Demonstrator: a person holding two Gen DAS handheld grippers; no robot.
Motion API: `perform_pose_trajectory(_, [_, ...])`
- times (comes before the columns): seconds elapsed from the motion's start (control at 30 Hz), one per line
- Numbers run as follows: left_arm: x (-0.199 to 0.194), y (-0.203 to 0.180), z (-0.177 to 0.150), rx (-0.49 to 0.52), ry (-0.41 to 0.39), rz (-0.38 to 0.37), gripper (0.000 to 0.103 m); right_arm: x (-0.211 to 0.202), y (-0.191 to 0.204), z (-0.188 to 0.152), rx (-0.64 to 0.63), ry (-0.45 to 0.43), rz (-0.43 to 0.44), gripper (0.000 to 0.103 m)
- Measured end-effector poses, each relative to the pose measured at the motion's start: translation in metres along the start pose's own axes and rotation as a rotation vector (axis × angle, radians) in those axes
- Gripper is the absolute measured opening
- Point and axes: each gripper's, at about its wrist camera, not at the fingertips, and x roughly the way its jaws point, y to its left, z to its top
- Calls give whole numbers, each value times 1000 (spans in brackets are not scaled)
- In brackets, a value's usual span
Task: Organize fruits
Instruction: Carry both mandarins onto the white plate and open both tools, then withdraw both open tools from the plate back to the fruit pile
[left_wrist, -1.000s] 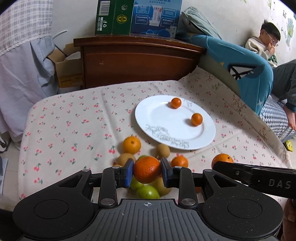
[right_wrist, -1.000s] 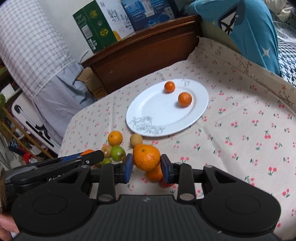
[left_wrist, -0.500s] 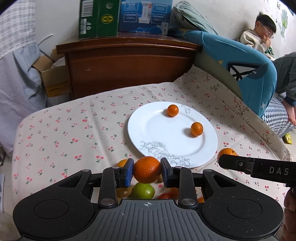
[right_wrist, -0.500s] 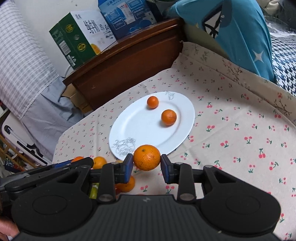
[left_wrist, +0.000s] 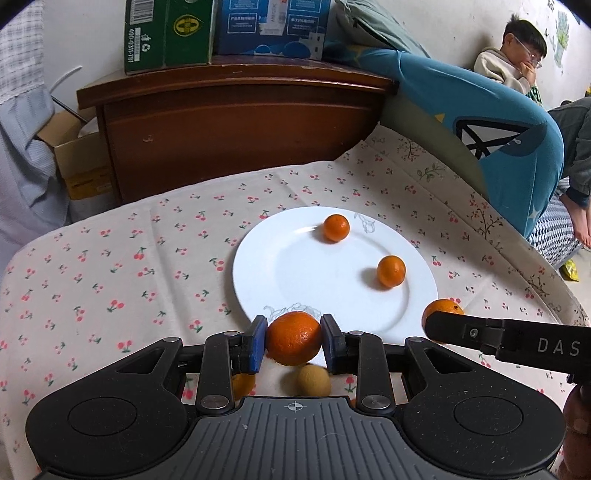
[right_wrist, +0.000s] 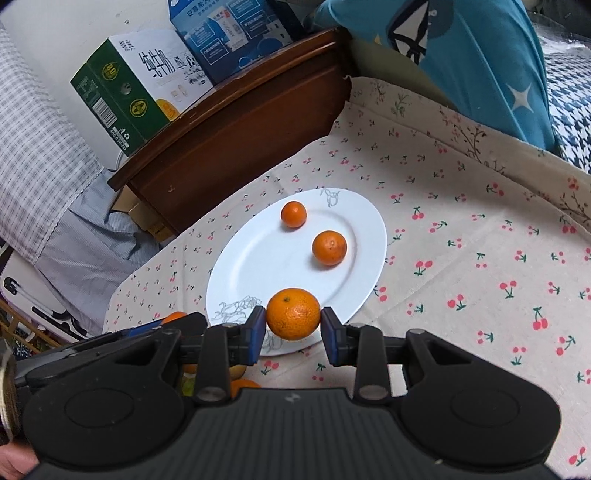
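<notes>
My left gripper (left_wrist: 294, 339) is shut on an orange (left_wrist: 294, 338), held just over the near rim of the white plate (left_wrist: 295, 269). My right gripper (right_wrist: 293, 326) is shut on another orange (right_wrist: 293, 314), above the plate's (right_wrist: 266, 258) near edge. Two small oranges lie on the plate, one at the back (left_wrist: 336, 228) (right_wrist: 293, 214) and one to the right (left_wrist: 391, 271) (right_wrist: 329, 247). In the left wrist view the right gripper's finger (left_wrist: 498, 339) and its orange (left_wrist: 441, 308) show at the right. A tan fruit (left_wrist: 314, 380) lies below my left jaws.
The table wears a cherry-print cloth (left_wrist: 110, 277). Behind it stands a dark wooden cabinet (left_wrist: 236, 122) with green and blue cartons (left_wrist: 166, 33). A blue cushion (left_wrist: 480, 122) and a seated person (left_wrist: 517, 62) are at the right. More loose fruit (right_wrist: 243, 384) lies under the grippers.
Both grippers have moved forward with their oranges, from over the loose fruit pile to the plate's near rim. The plate looks larger and nearer.
</notes>
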Motion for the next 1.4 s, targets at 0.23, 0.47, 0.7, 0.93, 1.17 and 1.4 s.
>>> perform_pose_trajectory(0.23, [16,0,8,-10,9,-13,28,12,-5,5,23,1,-13,32])
perform_pose_trajectory(0.47, [34,-2,10,-7,36,-5,29,24,-6,6,23,13,-19,32])
perform_pose_trajectory(0.7, [39,-5,16,2,24,19,35,30,-5,9,38,2,-17,35])
perform_pose_trajectory(0.93, [19,-5,23,18,-34,57,65,22,-2,12,30,-18,-4,35])
perform_pose_trajectory(1.17, [-3,-2,16,26,-51,94,75,9,8,4,-35,-15,-17,37])
perform_pose_trajectory(1.4, [-26,6,-10,-15,-41,127,80,-8,13,-12,-89,5,-57,38])
